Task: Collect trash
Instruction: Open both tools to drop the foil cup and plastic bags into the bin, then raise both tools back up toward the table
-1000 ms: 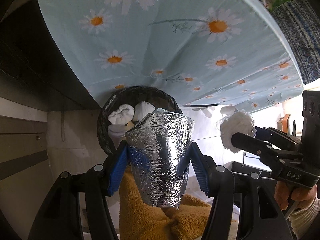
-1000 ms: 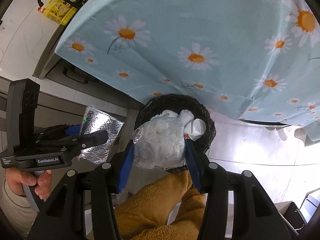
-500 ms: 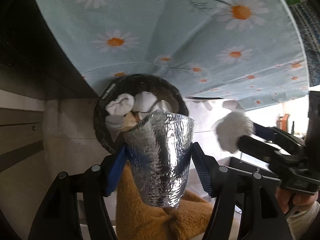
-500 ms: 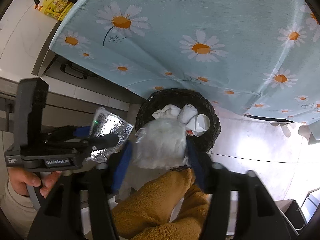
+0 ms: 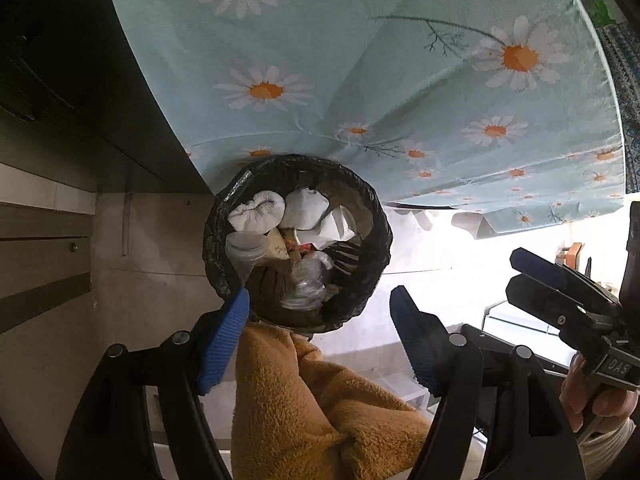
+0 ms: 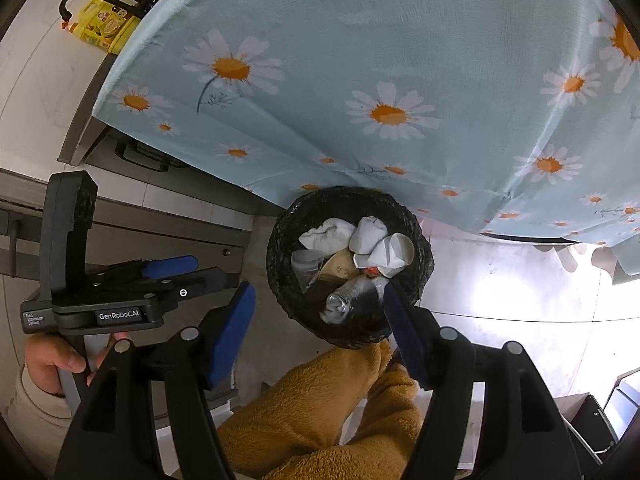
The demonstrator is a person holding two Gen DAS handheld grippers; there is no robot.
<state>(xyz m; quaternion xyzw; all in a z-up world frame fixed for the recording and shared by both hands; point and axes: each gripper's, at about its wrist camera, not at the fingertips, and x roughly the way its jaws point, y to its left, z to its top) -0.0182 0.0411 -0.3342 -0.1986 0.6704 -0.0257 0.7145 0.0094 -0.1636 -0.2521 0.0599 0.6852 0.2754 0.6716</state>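
Tools, left [image 5: 320, 308] and right [image 6: 320, 308], gape empty (just opened) above bin [image 5: 372, 216].

One black-lined bin [image 5: 297, 240] — inside it, two white balled socks [image 5: 258, 212], one paper cup [image 6: 390, 254], one clear plastic bottle [image 6: 352, 298] (other scraps too jumbled to count) — and two grippers.

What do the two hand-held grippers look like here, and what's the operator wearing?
Both the left hand-held gripper and the right hand-held gripper are black, with ribbed blue finger pads and silver pivot bolts. The left body reads "GenRobot.AI", the right "DAS". Cream knit cuffs show at both wrists, and mustard fleece lower down.
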